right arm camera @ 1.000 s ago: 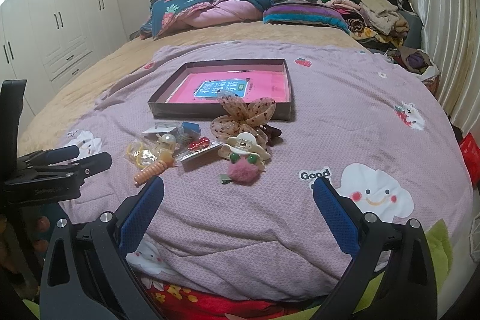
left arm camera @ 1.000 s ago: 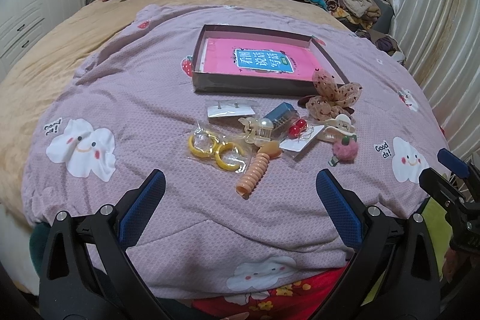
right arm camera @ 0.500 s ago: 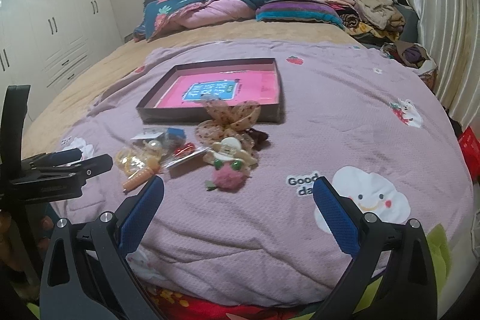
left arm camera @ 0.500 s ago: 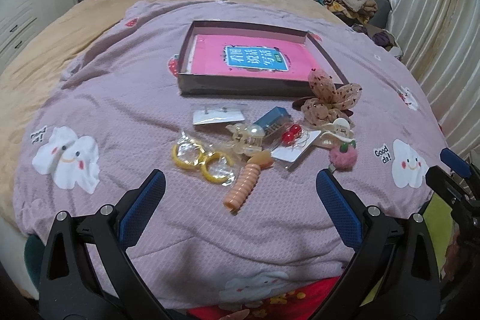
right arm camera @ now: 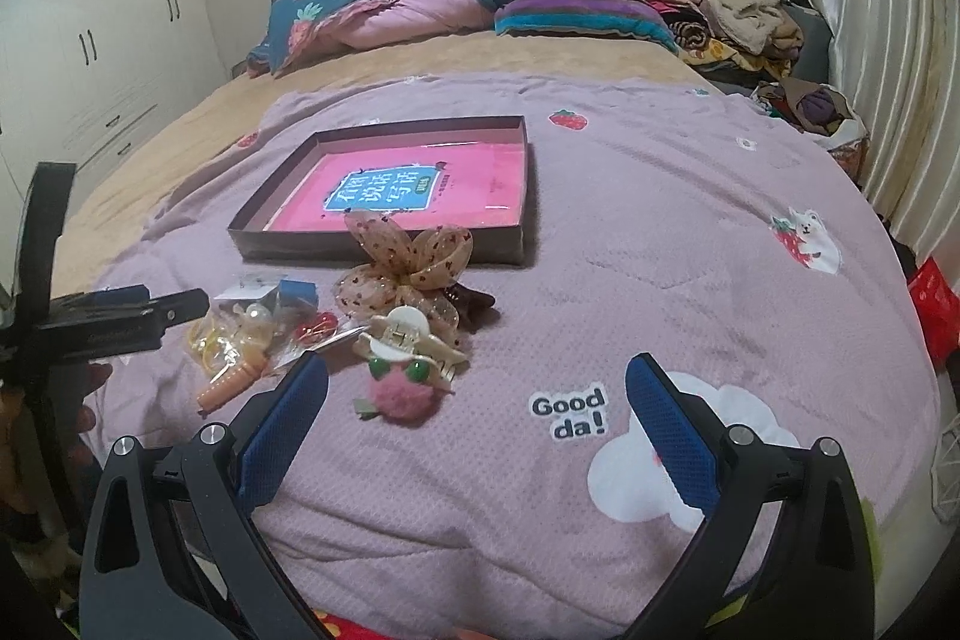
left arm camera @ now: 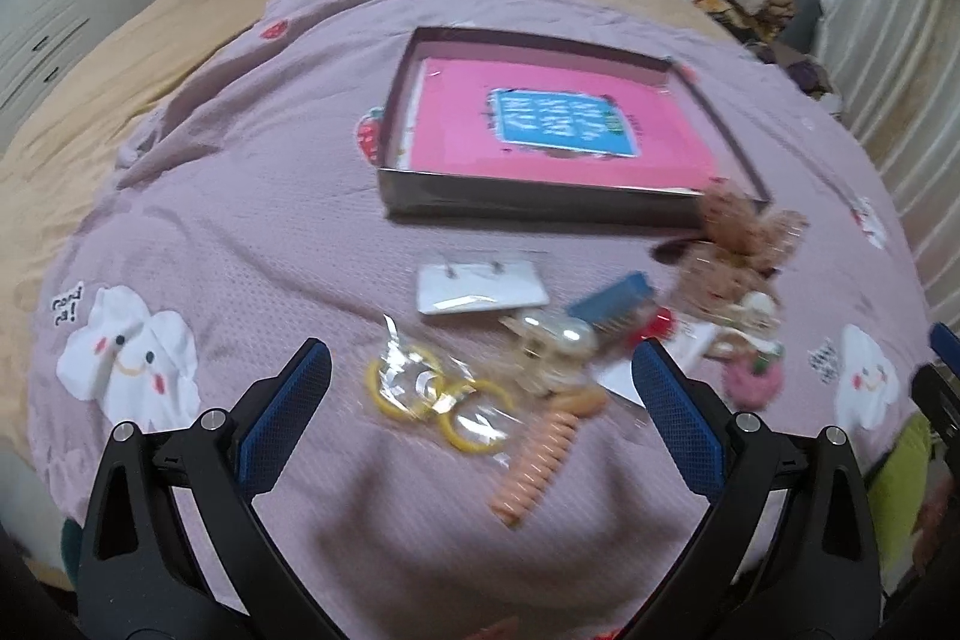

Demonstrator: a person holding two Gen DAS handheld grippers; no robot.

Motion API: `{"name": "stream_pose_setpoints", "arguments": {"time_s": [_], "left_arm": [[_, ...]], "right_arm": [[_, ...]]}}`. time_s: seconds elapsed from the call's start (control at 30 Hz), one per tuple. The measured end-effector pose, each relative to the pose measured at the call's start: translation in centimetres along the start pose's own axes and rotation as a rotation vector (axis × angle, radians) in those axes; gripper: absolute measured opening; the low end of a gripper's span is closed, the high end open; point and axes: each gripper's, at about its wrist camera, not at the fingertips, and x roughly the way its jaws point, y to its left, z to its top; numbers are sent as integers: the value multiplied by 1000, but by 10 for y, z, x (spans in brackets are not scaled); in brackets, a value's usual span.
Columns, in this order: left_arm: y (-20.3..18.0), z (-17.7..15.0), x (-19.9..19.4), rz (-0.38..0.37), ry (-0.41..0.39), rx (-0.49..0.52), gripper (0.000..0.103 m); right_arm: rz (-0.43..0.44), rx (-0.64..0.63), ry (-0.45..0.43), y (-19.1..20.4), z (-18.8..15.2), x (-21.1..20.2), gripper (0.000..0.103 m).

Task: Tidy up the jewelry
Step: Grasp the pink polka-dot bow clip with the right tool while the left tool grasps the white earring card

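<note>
A pile of jewelry and hair pieces lies on the purple bedspread in front of a shallow dark box (left arm camera: 540,205) with a pink book inside. In the left wrist view I see yellow hoop earrings in plastic (left arm camera: 444,397), an orange spiral hair tie (left arm camera: 540,460), a white earring card (left arm camera: 480,287), a pearl clip (left arm camera: 555,343) and a blue comb (left arm camera: 612,307). My left gripper (left arm camera: 480,400) is open, just above the hoops. My right gripper (right arm camera: 477,409) is open, near the pink pompom clip (right arm camera: 399,391), cream claw clip (right arm camera: 414,337) and dotted bow (right arm camera: 408,262). The left gripper (right arm camera: 120,316) shows at that view's left.
Pillows and a folded blanket (right arm camera: 420,10) lie at the bed head. A heap of clothes (right arm camera: 720,16) sits at the back right beside the curtain (right arm camera: 888,40). White wardrobes (right arm camera: 90,40) stand on the left. The bedspread (right arm camera: 690,232) stretches right of the box.
My left gripper has moved forward and lower towards the pile, so the hoops now sit between its fingers. My right gripper has drifted closer to the clips. Both stay open.
</note>
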Motion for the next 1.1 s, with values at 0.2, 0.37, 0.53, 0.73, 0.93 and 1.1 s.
{"name": "stream_pose_setpoints", "arguments": {"time_s": [0.2,0.37,0.53,0.73,0.93,1.1], "left_arm": [[13,16,26,-7,33,-30,94],[15,21,45,-53,75,-60,94],[18,21,65,-61,121,-89,94],[19,20,76,-53,132,-94,94],[16,19,81,-31,121,-71,88],[21,18,78,-29,114,-67,79]], "right_arm": [[18,-10,20,2,12,20,99],[26,-14,40,5,23,41,99],[63,-10,65,12,34,67,99],[61,-24,110,17,51,105,98],[52,-91,115,34,58,125,91],[68,-101,117,42,61,133,55]]}}
